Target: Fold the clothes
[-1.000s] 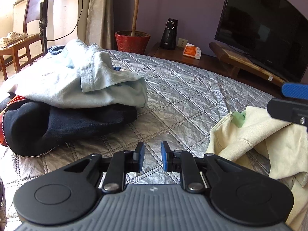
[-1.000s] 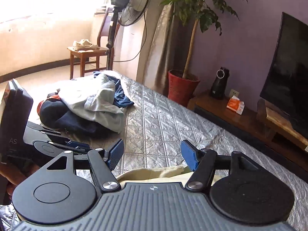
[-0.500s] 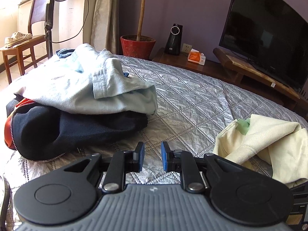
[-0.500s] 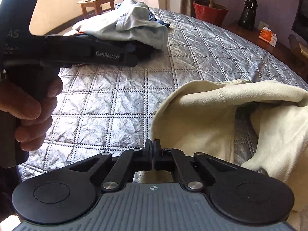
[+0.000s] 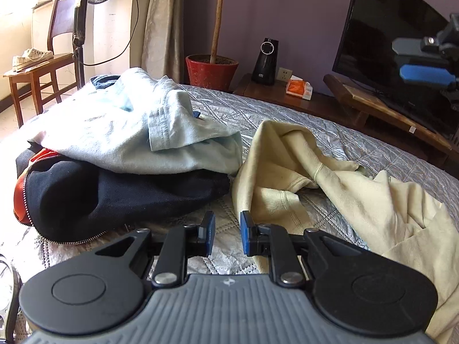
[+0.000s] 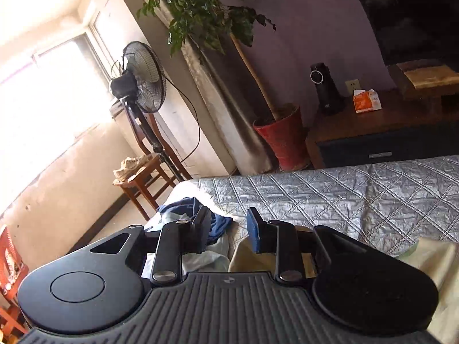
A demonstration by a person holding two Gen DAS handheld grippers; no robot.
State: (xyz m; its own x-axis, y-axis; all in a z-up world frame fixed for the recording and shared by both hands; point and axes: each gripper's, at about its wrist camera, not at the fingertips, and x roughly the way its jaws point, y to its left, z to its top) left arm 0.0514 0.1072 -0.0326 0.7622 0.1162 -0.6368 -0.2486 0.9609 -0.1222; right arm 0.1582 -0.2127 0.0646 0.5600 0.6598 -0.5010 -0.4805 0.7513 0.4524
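Observation:
A crumpled cream garment (image 5: 338,177) lies on the grey quilted bed (image 5: 287,114), its left edge against a pile of clothes. That pile is a light blue shirt (image 5: 129,137) on top of a dark navy jacket (image 5: 114,197) with a zipper and red lining. My left gripper (image 5: 228,235) hovers low over the quilt just left of the cream garment, its jaws a narrow gap apart with nothing between them. My right gripper (image 6: 228,232) is raised and tilted above the cream garment (image 6: 430,258); its jaws are opening and hold nothing. The right gripper (image 5: 416,63) also shows at the upper right of the left wrist view.
Past the bed's far edge stand a red plant pot (image 5: 210,71), a black speaker (image 5: 265,61), an orange tissue pack (image 5: 298,89) and a television (image 5: 401,43) on a low wooden stand. A standing fan (image 6: 140,86) and a wooden chair (image 5: 37,71) with shoes are at the left.
The right gripper shut low on the cream garment, then rose, rolled and opened. The cream garment now lies further left, against the pile. The left gripper has kept its narrow gap.

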